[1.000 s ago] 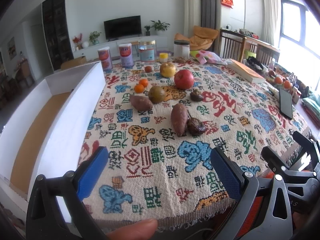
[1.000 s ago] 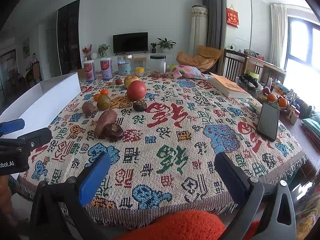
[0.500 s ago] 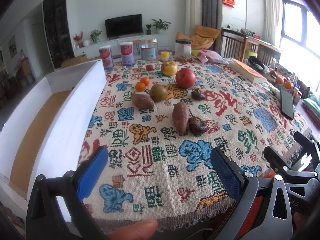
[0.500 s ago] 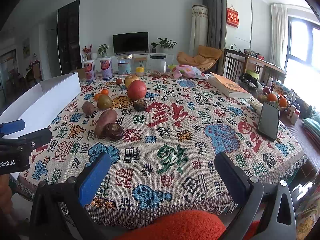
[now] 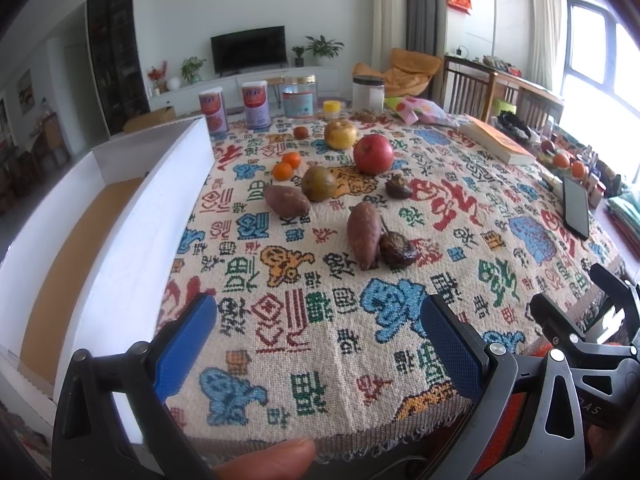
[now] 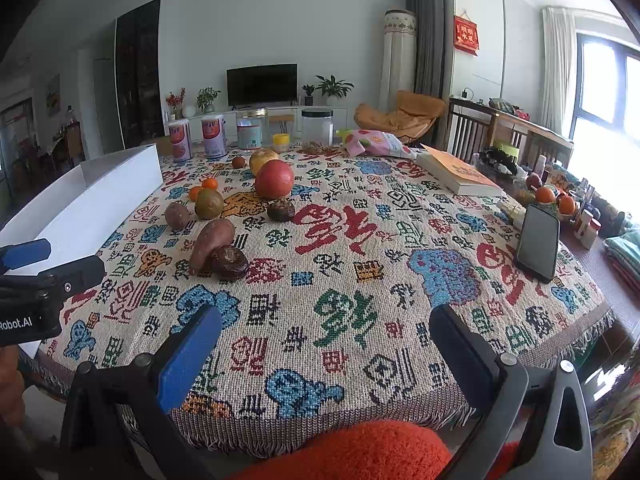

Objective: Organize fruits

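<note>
Two tongs spread wide, empty, short of the fruit

Left view: left tongs (image 5: 316,344) over the desk (image 5: 460,288) edge; nearest sweet potato (image 5: 363,234) mid-desk, white box (image 5: 132,216) alongside; right view: right tongs (image 6: 326,354) likewise; best approach low, straddling one fruit.

A home living room: television (image 6: 262,84) on a low cabinet (potted plants (image 6: 334,87) alongside), lounge chair (image 6: 404,116).

On the tablecloth (image 5: 340,336), fruits cluster left of centre: an apple (image 5: 373,153) behind two sweet potatoes (image 5: 363,234). A box (image 5: 120,216) stands left; a phone (image 5: 576,206) lies right.
</note>
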`<state>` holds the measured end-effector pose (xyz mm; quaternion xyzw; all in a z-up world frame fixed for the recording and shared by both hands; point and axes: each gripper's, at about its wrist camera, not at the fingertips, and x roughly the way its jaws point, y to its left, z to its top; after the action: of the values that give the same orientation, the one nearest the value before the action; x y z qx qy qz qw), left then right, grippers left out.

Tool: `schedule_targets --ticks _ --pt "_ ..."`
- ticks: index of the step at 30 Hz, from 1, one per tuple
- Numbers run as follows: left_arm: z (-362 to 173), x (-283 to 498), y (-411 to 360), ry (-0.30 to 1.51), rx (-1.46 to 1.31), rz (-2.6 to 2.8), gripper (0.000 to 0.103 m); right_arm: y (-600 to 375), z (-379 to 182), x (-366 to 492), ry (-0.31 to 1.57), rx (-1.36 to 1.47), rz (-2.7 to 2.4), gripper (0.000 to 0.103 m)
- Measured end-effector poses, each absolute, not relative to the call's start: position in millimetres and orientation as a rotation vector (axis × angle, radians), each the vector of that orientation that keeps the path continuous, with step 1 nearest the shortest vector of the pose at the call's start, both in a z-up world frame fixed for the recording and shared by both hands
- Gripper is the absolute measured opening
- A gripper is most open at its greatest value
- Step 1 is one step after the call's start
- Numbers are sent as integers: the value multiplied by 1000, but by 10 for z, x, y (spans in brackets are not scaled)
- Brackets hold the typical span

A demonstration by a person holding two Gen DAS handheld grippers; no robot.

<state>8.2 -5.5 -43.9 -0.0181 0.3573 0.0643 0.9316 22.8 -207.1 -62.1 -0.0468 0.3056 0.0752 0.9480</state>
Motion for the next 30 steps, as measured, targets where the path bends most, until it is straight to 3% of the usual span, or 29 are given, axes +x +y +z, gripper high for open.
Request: schedule_targets --ticks 22,30 --pt "-558 192 55 790 -82 147 102 -2069 -625 234 623 -94 153 103" --pt "-858 447 159 860 -77 174 102 -2069 -624 231 622 -95 152 103"
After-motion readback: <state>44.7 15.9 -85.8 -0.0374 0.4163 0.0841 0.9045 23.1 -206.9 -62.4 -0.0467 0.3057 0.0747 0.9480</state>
